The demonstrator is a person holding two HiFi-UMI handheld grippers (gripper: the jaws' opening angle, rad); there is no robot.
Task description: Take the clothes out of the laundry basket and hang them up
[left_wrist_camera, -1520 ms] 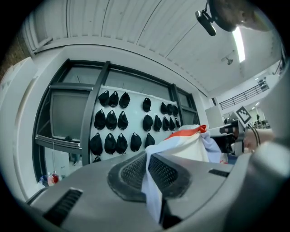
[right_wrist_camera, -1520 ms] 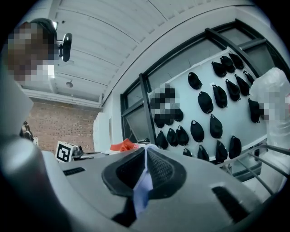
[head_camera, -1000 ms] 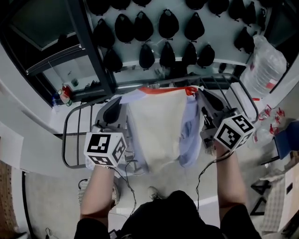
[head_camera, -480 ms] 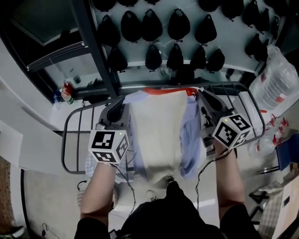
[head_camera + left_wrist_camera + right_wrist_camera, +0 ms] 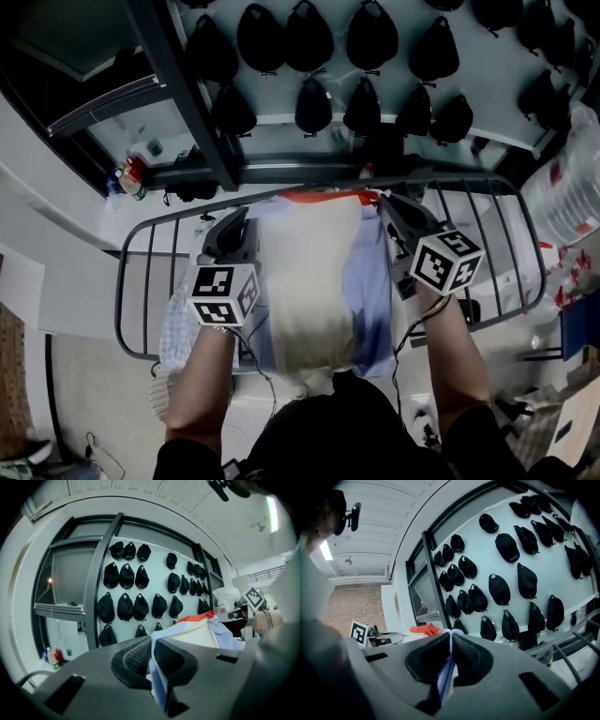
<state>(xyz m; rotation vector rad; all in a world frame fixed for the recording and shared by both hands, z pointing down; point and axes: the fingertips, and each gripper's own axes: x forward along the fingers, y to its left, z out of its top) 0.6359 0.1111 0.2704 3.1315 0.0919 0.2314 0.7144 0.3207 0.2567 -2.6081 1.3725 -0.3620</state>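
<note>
Cream garment [image 5: 309,272], orange top edge, pale blue layers at both sides, hangs spread between left claw [image 5: 242,217] and right claw [image 5: 386,202], one at each upper corner, above grey drying rack [image 5: 128,272]. Black caps [image 5: 314,105] on wall beyond.

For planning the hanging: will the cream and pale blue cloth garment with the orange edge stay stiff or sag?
Probably floppy: the garment droops in folds between left gripper and right gripper. Likely light, as two small pinches carry it.

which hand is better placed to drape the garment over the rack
Right, by a little: left tongs and right tongs are both shut on the garment, but the right sits closer to the rack's far rail, bare bars beside it.
</note>
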